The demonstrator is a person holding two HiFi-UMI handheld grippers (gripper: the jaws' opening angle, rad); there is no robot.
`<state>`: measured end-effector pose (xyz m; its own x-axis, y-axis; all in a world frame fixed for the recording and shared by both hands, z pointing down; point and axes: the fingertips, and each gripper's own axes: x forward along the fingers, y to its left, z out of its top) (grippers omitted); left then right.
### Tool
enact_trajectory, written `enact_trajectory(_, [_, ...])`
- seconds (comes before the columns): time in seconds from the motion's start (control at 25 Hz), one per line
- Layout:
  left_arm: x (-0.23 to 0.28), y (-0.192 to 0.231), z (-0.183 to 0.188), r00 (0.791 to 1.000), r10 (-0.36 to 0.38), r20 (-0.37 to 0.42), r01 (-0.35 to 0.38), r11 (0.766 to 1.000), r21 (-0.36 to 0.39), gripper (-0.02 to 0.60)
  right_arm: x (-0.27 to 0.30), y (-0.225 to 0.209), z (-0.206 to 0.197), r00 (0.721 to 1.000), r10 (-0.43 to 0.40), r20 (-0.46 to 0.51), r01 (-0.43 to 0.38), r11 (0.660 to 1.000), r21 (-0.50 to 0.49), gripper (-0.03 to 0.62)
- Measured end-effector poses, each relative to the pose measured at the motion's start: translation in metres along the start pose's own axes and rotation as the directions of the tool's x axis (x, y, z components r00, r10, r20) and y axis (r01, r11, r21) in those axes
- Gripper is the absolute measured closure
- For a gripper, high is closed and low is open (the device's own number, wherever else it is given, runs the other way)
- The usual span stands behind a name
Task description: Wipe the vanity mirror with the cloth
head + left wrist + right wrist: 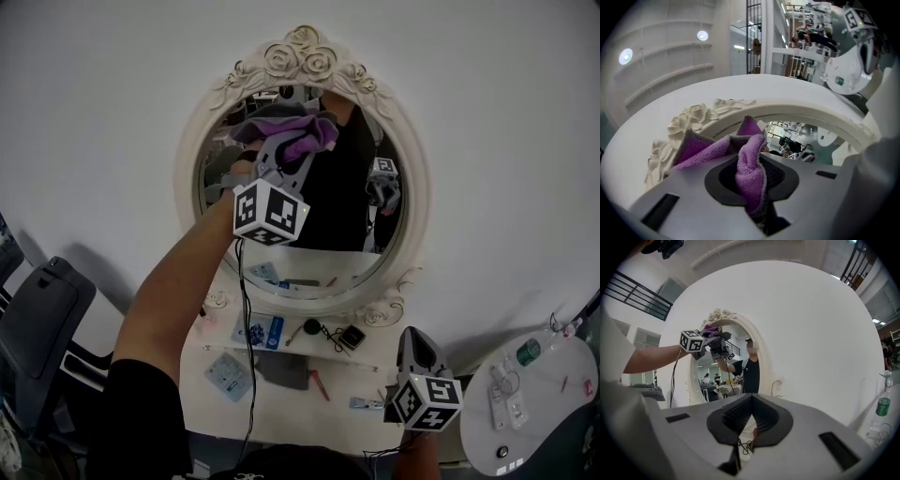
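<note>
Clenching the left gripper point(291, 155) on a fold of the purple cloth point(302, 131), at the top of the vanity mirror point(330, 220), loose end pointing up toward the carved crest. Standing upright against the wall, oval's long axis vertical. Holding the right gripper point(415, 342) low over the table point(281, 405), pinched together on nothing.
</note>
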<state>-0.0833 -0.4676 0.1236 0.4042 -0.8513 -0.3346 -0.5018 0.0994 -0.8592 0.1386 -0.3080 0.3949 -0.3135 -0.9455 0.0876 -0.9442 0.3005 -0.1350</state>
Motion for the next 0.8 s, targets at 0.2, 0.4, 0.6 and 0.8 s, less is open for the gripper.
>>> enact_trajectory(0.2, [-0.012, -0.074, -0.013, 0.994, -0.11, -0.003, 0.11, 0.992, 0.059, 0.517, 0.006, 0.007, -0.002, 1.0, 0.013, -0.006, -0.013, 1.0, 0.005, 0.591])
enact_trajectory(0.4, [-0.033, -0.156, -0.033, 0.976, -0.214, -0.025, 0.215, 0.975, 0.053, 0.517, 0.009, 0.012, -0.004, 1.0, 0.023, -0.009, -0.023, 1.0, 0.005, 0.591])
enact_trajectory(0.6, [-0.055, -0.227, -0.057, 0.946, -0.321, -0.039, 0.322, 0.946, 0.022, 0.517, 0.009, 0.011, -0.007, 1.0, 0.017, -0.019, -0.017, 1.0, 0.01, 0.591])
enact_trajectory(0.8, [-0.083, -0.304, -0.092, 0.884, -0.461, -0.072, 0.461, 0.887, -0.017, 0.517, 0.009, 0.007, -0.012, 1.0, 0.002, -0.031, -0.002, 1.0, 0.014, 0.591])
